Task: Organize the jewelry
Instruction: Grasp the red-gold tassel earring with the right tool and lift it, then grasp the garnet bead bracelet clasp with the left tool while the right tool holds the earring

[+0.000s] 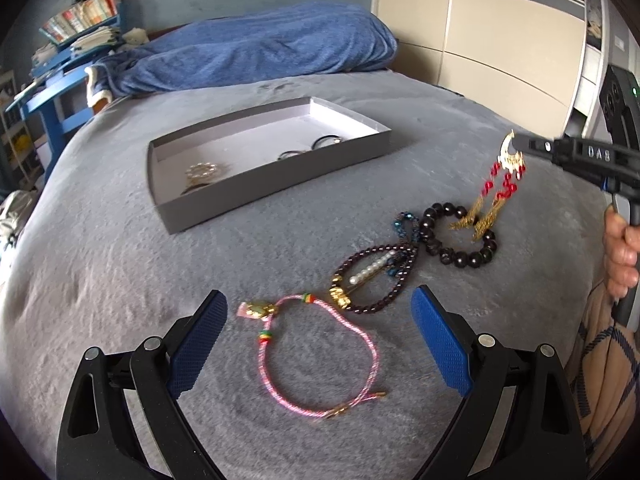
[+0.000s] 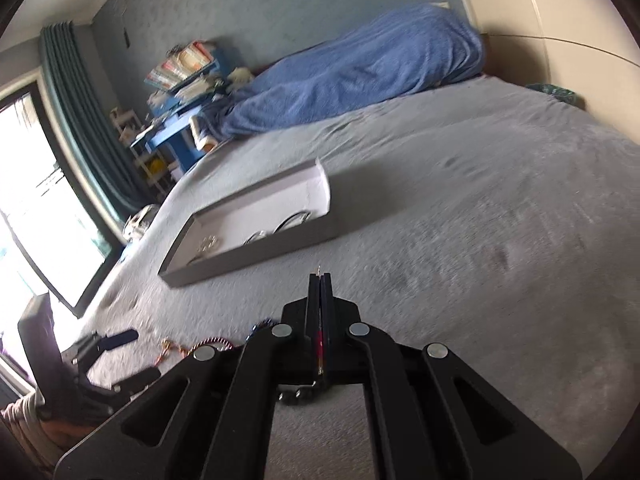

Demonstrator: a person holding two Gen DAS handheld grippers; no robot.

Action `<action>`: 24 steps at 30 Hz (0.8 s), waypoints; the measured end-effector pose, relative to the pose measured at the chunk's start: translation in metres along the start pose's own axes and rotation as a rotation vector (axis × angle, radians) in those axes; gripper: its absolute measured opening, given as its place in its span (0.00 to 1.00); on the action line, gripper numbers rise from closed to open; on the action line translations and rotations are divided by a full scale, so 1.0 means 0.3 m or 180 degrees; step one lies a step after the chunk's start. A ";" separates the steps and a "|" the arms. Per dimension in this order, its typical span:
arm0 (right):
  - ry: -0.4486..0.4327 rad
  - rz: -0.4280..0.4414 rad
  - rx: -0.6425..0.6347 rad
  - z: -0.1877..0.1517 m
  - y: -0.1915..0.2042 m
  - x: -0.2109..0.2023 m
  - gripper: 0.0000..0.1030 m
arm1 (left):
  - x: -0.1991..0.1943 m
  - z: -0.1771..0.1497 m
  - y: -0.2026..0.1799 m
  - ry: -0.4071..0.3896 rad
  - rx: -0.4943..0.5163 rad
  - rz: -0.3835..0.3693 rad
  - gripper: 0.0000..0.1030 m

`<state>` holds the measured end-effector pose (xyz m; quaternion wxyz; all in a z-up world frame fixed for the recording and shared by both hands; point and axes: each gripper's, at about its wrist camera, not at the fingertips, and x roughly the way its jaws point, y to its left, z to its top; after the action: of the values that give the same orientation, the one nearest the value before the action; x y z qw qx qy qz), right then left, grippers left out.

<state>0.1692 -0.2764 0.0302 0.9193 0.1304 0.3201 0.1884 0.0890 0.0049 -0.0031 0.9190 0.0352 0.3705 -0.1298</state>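
The right gripper point(image 1: 516, 145) is clamped on the gold crescent top of a dangling earring point(image 1: 505, 176), holding it in the air above the bed point(image 1: 120, 280), towards the bed's right side. The earring's long axis runs steeply downward and slightly to the left: crescent at the top, red beads below it, gold fringe at the bottom, hanging over a black bead bracelet point(image 1: 460, 236) that lies flat on the grey bedcover. In the right wrist view the two fingers point(image 2: 313, 300) are pressed together, a thin gold tip poking out beyond them and a strip of red showing in the slit.

The left gripper point(image 1: 320, 312) hovers low over the near part of the bed with its blue pads point(image 1: 200, 344) wide apart and nothing between them. Just ahead of it lies a pink cord bracelet point(image 1: 320, 356), its loop flat on the cover. Beyond that, a dark purple bead loop point(image 1: 360, 280) overlaps a pearl hair clip point(image 1: 370, 271) whose long axis slants up to the right, and a blue bead strand point(image 1: 406, 224) touches the black bracelet.

A shallow grey box point(image 1: 280, 176) sits farther in, near the middle of the bed, long axis running left to right, with rings and a gold piece inside. A blue blanket point(image 1: 260, 48) is bunched at the head of the bed.
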 end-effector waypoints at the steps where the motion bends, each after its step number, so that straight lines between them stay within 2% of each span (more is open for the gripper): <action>1: -0.0044 -0.0018 0.0016 0.008 -0.006 -0.005 0.01 | 0.006 0.002 -0.008 0.0009 0.0020 -0.0028 0.90; 6: -0.0282 -0.0150 0.0135 0.025 -0.049 -0.044 0.00 | 0.058 0.020 -0.055 0.0095 0.0181 -0.0042 0.88; 9: -0.0313 -0.0177 0.0232 0.025 -0.076 -0.047 0.00 | 0.098 0.029 -0.070 0.0193 0.0239 -0.0041 0.85; 12: -0.0315 -0.0152 0.0313 0.027 -0.096 -0.041 0.01 | 0.133 0.035 -0.066 0.0283 0.0225 -0.0059 0.77; 14: -0.0305 -0.0141 0.0309 0.027 -0.098 -0.037 0.00 | 0.146 0.039 -0.050 0.0325 0.0151 -0.0093 0.66; 24: -0.0218 -0.0131 0.0110 0.005 -0.055 -0.006 0.00 | 0.167 0.040 0.037 0.0416 -0.0147 -0.0209 0.41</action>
<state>0.1732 -0.2920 0.0263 0.9310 0.1461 0.2943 0.1593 0.1347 0.0029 -0.0292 0.8887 0.0103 0.4336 -0.1487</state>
